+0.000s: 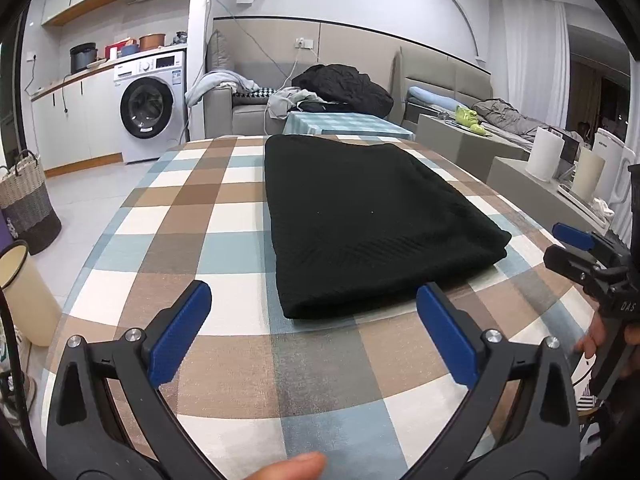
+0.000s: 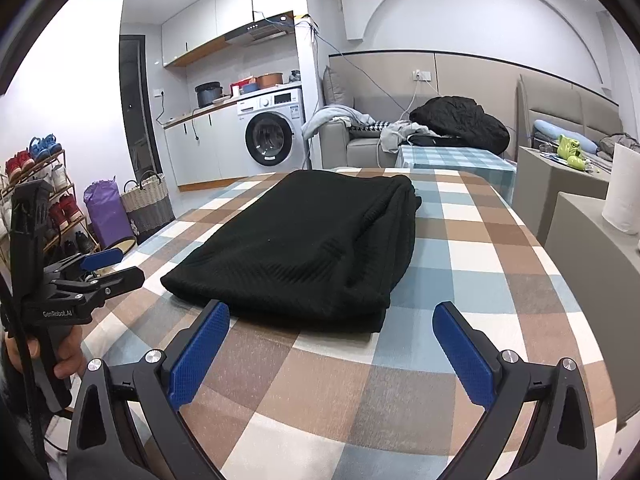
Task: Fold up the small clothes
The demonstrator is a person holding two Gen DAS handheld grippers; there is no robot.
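Here, folded black garment (image 1: 360, 216) on checked table (image 1: 200, 216), left gripper (image 1: 314, 304) and right gripper (image 2: 332, 324) fingers wide, just short of its near edge.

Matt ribbed-knit black garment (image 1: 360, 216), woven checked tablecloth (image 1: 192, 200)

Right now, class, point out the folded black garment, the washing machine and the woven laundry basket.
folded black garment (image 1: 360, 216), left wrist view, middle of its top face.
washing machine (image 2: 269, 138), right wrist view, on its round door.
woven laundry basket (image 2: 147, 206), right wrist view, on its front wall.
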